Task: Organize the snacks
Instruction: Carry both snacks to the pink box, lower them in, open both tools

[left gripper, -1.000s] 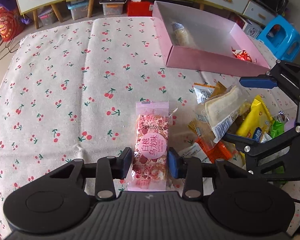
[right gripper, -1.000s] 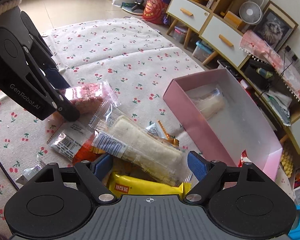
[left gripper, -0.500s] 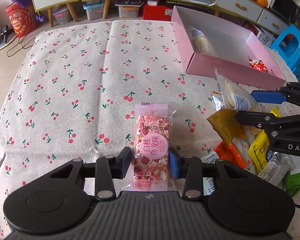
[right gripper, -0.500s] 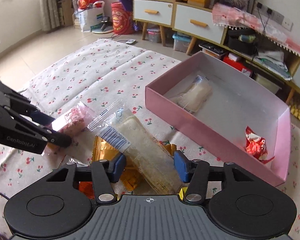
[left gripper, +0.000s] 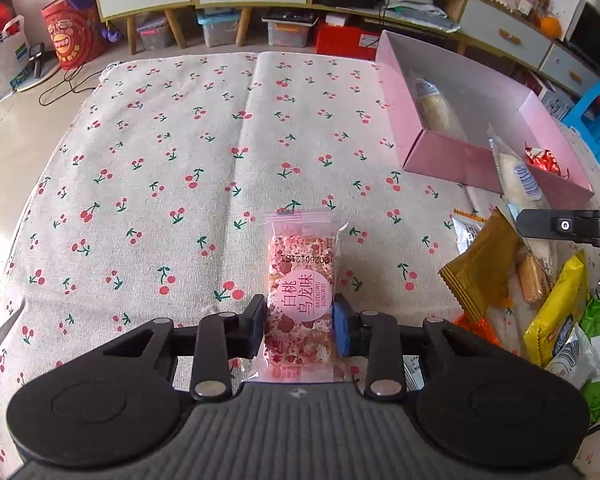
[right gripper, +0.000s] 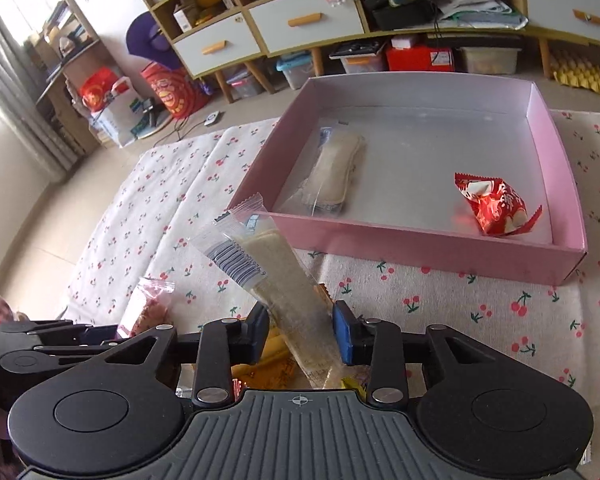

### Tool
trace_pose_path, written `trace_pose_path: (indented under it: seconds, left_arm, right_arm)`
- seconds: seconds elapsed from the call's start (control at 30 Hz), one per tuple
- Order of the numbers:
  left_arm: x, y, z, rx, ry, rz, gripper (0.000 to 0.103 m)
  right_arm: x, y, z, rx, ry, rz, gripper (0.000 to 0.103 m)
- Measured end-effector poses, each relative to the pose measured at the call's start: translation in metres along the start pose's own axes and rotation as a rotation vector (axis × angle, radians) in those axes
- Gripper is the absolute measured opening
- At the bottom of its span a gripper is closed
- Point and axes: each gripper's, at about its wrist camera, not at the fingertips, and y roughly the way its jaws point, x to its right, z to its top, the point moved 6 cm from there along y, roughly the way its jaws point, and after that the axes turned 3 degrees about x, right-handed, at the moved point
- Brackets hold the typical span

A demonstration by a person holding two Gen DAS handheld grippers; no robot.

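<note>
Both grippers are loaded; the step in hand looks like carry-to-box.

Left gripper (left gripper: 299,322): jaws have just been closing and now clamp the pink bar (left gripper: 300,296) across its middle. The bar points to 12 over the cherry cloth (left gripper: 140,160); whether it is lifted or resting, cannot tell.

Right gripper (right gripper: 301,334): jaws have just been closing onto the pale cake (right gripper: 276,292), pads pressing its lower half. The cake is off the pile and sticks up toward 11, barcode end free.

Pink box (right gripper: 420,240) sits at 12–1 in the right view, near wall just beyond the cake tip. Inside: a second pale cake (right gripper: 334,172) at its left, a red candy (right gripper: 494,204) at its right, middle bare.

Remaining pile (left gripper: 540,312) lies at 3–4 in the left view: gold, yellow, green and orange packs.

Next move, as judged: right goes forward over the near wall and lets go beside the matching cake. Left needs a longer swing toward 1–2 to reach the box. Risk: the two grippers sit close, so they should go in one at a time.
</note>
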Motion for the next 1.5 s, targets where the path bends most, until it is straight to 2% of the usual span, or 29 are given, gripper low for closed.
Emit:
trace_pose_path:
  seconds: [0.2,0.43,0.73,0.97,1.3,1.5]
  left_arm:
    - [-0.007,-0.001,0.004,0.006,-0.065,-0.008,0.030]
    - [-0.004,-0.005,0.011,0.028,-0.077,-0.015,0.030]
    - [0.007,-0.009,0.024,0.063,-0.100,-0.029,0.030]
    - [0.018,-0.013,0.032,0.084,-0.131,-0.048,0.030]
    - [0.048,-0.014,0.051,0.138,-0.088,-0.064,0.030]
    - [0.081,-0.011,0.076,0.179,-0.009,-0.092,0.030]
  right_arm:
    - [0.004,-0.008,0.005,-0.003,0.077,0.033,0.029]
    - [0.007,-0.018,0.012,0.020,0.125,0.058,0.027]
    - [0.018,-0.035,0.029,0.086,0.200,0.091,0.026]
    - [0.039,-0.055,0.052,0.195,0.272,0.125,0.026]
    - [0.085,-0.059,0.064,0.304,0.404,0.118,0.026]
    - [0.102,-0.052,0.065,0.318,0.465,0.134,0.026]
